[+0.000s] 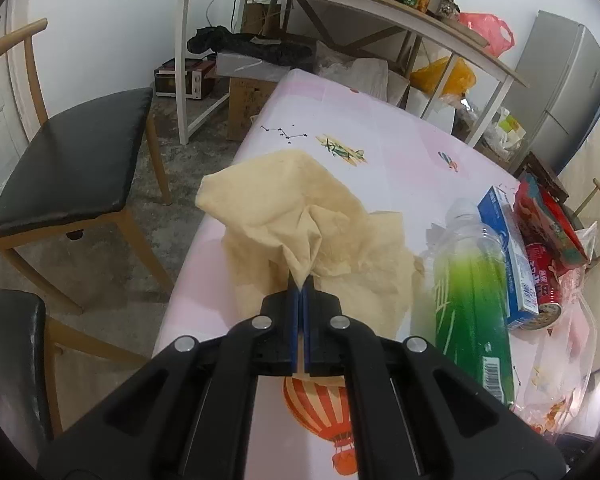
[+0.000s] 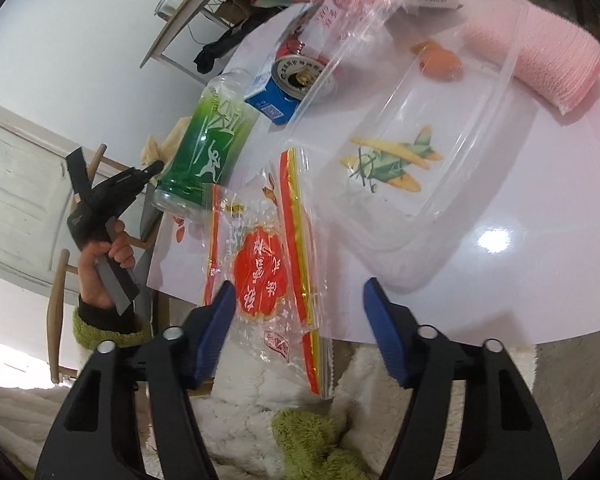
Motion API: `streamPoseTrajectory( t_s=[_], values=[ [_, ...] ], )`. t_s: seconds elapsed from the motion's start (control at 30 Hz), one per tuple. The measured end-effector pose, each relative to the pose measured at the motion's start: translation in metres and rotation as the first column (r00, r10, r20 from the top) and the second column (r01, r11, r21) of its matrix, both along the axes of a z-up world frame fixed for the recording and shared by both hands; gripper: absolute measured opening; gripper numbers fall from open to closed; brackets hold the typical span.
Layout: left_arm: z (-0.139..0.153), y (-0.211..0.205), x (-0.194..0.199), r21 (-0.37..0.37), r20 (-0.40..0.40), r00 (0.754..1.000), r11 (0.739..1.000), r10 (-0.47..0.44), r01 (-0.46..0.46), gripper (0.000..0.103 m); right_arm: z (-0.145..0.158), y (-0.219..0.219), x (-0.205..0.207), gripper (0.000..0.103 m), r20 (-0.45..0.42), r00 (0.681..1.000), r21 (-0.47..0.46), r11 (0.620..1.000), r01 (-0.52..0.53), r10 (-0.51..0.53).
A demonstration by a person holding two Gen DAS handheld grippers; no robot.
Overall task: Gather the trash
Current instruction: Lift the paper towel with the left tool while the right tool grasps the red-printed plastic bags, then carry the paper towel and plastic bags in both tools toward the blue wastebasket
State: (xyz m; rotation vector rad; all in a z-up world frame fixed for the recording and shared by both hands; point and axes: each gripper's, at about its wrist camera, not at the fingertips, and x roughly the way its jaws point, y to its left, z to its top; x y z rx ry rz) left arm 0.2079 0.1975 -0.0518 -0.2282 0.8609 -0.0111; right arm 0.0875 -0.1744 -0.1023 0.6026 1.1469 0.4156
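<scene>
My left gripper [image 1: 300,280] is shut on a crumpled beige paper wrapper [image 1: 300,216] and holds a pinched fold of it over the pink table [image 1: 340,112]. A green-labelled plastic bottle [image 1: 472,292] lies to its right, beside a blue box [image 1: 508,256] and a red can [image 1: 544,280]. My right gripper [image 2: 298,300] is open at the table's near edge, its fingers either side of a clear snack bag with red print [image 2: 268,276] that overhangs the edge. The bottle [image 2: 204,152], blue box [image 2: 272,100] and can [image 2: 300,76] lie beyond. The left gripper shows at the left [image 2: 100,196].
A clear plastic tray [image 2: 412,140] and a pink foam roll [image 2: 540,56] lie on the table [image 2: 500,280]. Black-seated wooden chairs [image 1: 72,160] stand left of the table. A cluttered white shelf table [image 1: 340,0] and a grey fridge [image 1: 560,92] stand behind.
</scene>
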Motion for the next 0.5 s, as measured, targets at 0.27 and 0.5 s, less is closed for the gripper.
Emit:
streamPoseTrajectory(
  t_s=[0.27,0.5],
  values=[
    [0.002,-0.002,-0.013,-0.004,0.014,1.000,1.000,-0.005,0.005,0.000,-0.010,0.012,0.006,0.007,0.017,0.998,0.085,0.995,-0.059,0.057],
    [0.017,-0.002,-0.025,0.025,0.057,0.998,1.000,0.010,-0.011,0.000,0.032,0.017,-0.006,0.006,0.178,0.980,0.003,0.996,-0.087,0.085]
  ],
)
